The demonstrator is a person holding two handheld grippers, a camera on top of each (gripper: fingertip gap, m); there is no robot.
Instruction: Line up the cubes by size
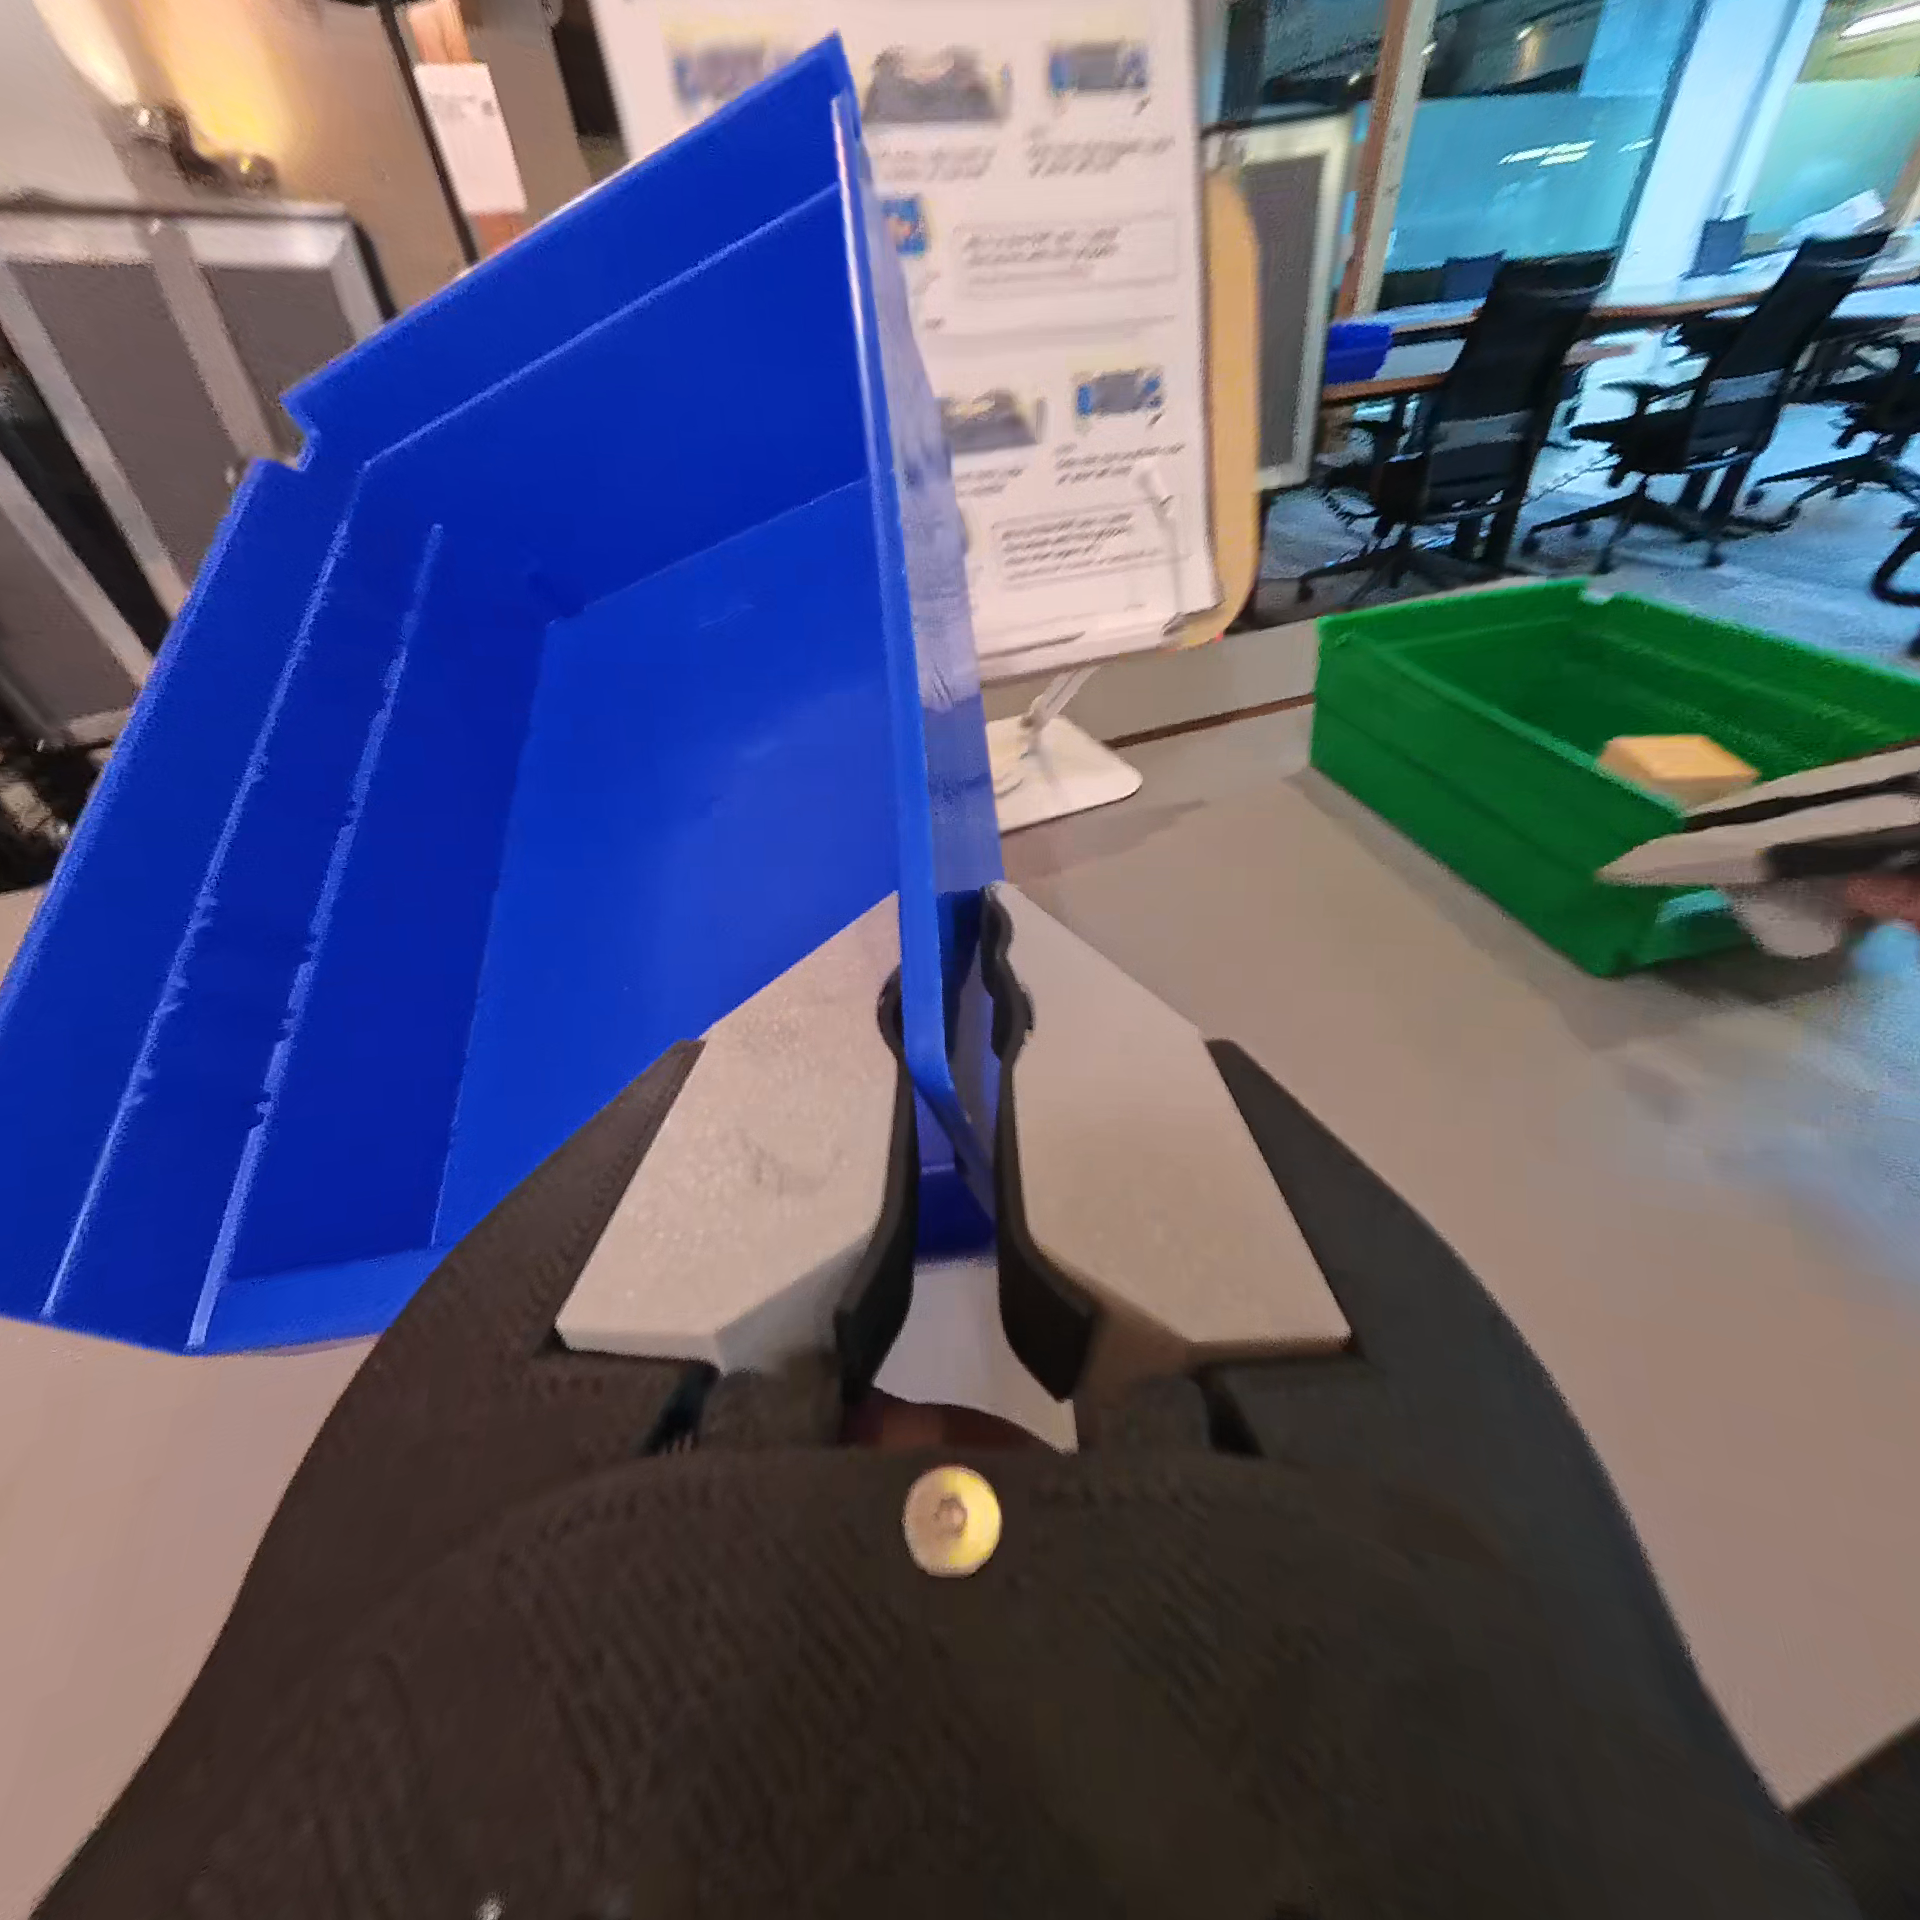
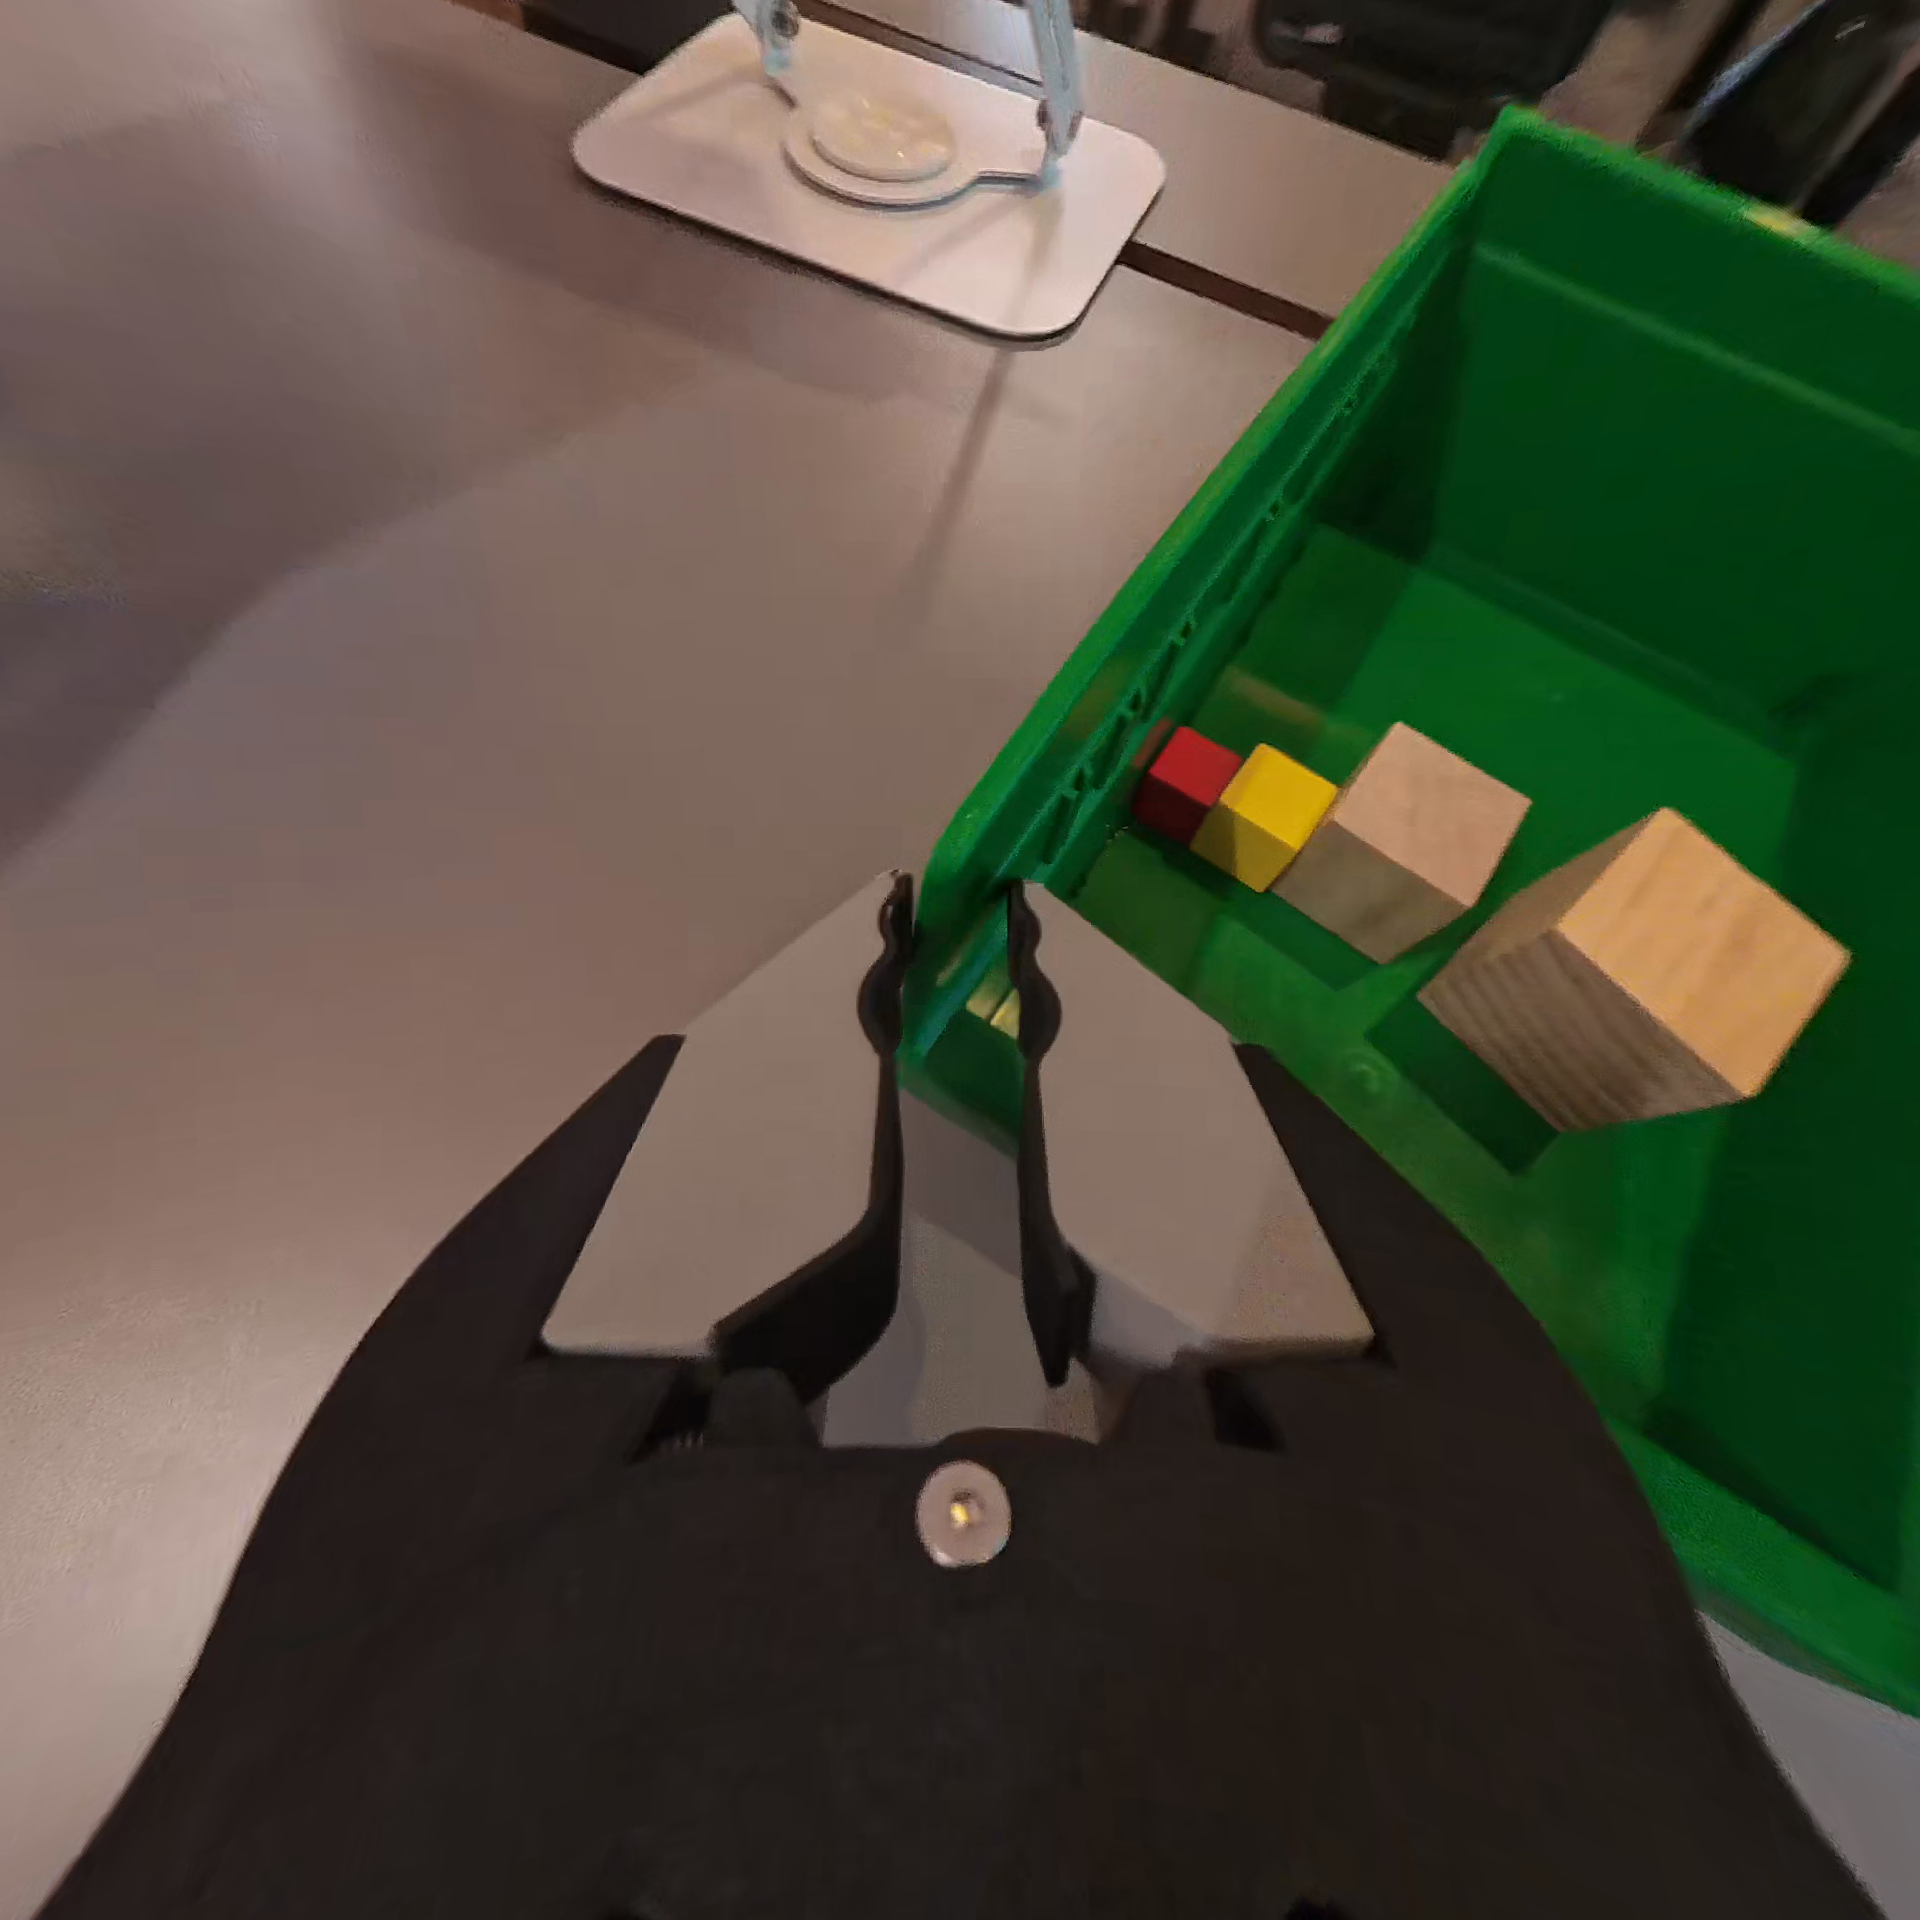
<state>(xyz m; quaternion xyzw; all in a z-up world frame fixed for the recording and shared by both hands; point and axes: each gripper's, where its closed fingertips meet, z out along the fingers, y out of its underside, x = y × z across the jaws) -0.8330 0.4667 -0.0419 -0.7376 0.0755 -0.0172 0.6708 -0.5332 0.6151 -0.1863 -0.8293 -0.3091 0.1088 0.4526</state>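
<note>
My left gripper (image 1: 951, 935) is shut on the right wall of a blue bin (image 1: 520, 779), which is lifted and tilted; its inside looks empty. My right gripper (image 2: 956, 914) is shut on the near corner rim of a green bin (image 2: 1662, 468). Inside it a small red cube (image 2: 1184, 779), a yellow cube (image 2: 1273, 810) and a pale wooden cube (image 2: 1413, 831) sit in a row along the left wall. A larger wooden cube (image 2: 1652, 966) lies apart to their right. In the left wrist view the green bin (image 1: 1455, 727), one wooden cube (image 1: 1673, 764) and the right gripper (image 1: 1766, 842) show at right.
A grey table (image 2: 468, 727) lies under both bins. A white stand base (image 2: 873, 177) sits at the table's far edge, holding a poster board (image 1: 1060, 312). Office chairs (image 1: 1455, 436) and desks stand beyond, and a grey cabinet (image 1: 156, 343) is at far left.
</note>
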